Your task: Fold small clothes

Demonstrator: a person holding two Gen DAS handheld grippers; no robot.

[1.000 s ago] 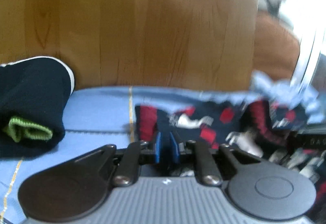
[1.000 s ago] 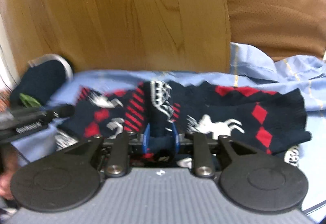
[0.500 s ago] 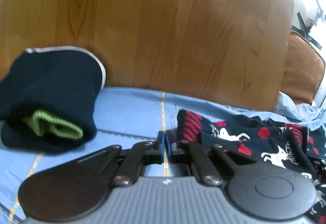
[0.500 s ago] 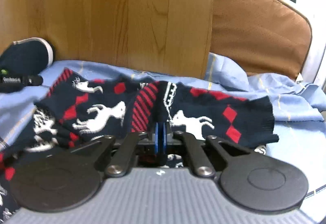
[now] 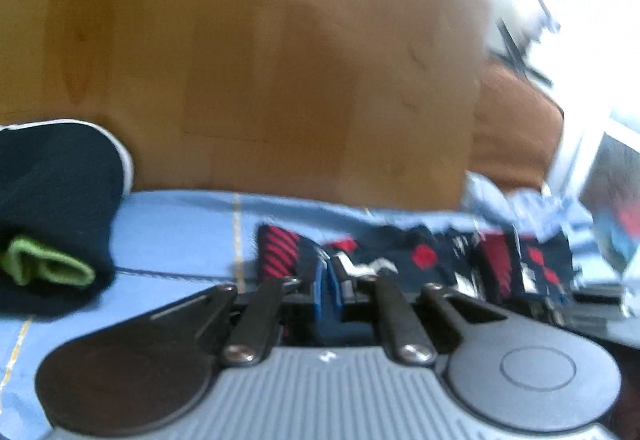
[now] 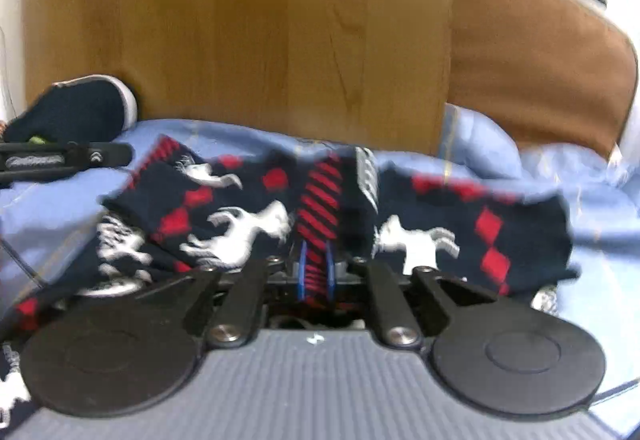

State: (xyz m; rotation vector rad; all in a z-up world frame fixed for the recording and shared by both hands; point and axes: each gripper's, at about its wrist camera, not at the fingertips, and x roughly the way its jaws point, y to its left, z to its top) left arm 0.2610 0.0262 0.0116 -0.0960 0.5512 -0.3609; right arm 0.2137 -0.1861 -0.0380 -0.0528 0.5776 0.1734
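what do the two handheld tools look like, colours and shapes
Both match. The left tool has thin blue pads, black link arms with silver screws, two round black discs and a ribbed grey body bearing a small white mark. The right tool has the same build. No sleeves or cables can be made out.

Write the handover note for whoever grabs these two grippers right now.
Left gripper: shut at the left end of the patterned socks; whether it pinches fabric is too blurred to tell.
Right gripper: shut on the socks' red-striped band; its jaws have just been closing.
Socks lie spread across the blue sheet, not yet folded.
Done: a rolled dark bundle with green trim sits far left by the wooden board.
Left: fold this pair.
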